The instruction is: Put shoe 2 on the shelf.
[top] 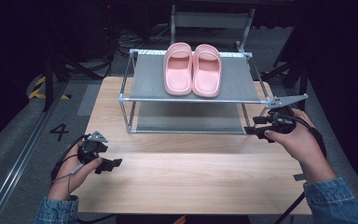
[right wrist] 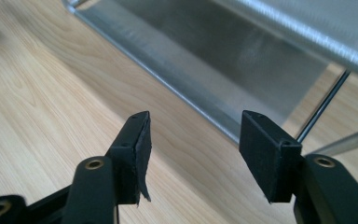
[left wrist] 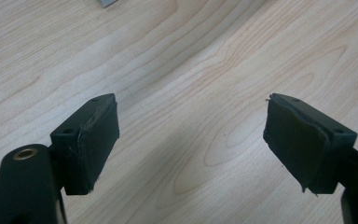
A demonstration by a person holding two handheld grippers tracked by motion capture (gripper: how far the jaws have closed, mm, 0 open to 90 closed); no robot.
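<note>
A two-tier metal rack [top: 130,99] stands at the far middle of the wooden table [top: 191,172], and everything else can be placed against it. On the rack's upper grey shelf, a pair of pink slippers [top: 192,70] lies side by side, toes toward the person; they can be seen from the high view. The left gripper [top: 106,164] is held by the left hand [top: 72,172] well in front of the rack's near left corner, low over bare wood; its own view shows its jaws spread wide with nothing between them, just wood grain below and a small grey corner cut off at the top edge, too little to identify. The right gripper [top: 255,127] sits in the right hand [top: 298,140] just beside the rack's near right corner, level with the lower shelf [right wrist: 242,51]. The right gripper view shows what the high view cannot: its jaws stand apart and empty, aimed at the shelf's front rail [right wrist: 168,74] without touching it, and a strip of padding peels loose from one jaw. The rack's upper tier is blurred and cropped there. Denim sleeves [top: 340,200] run off the bottom of the high view.
</note>
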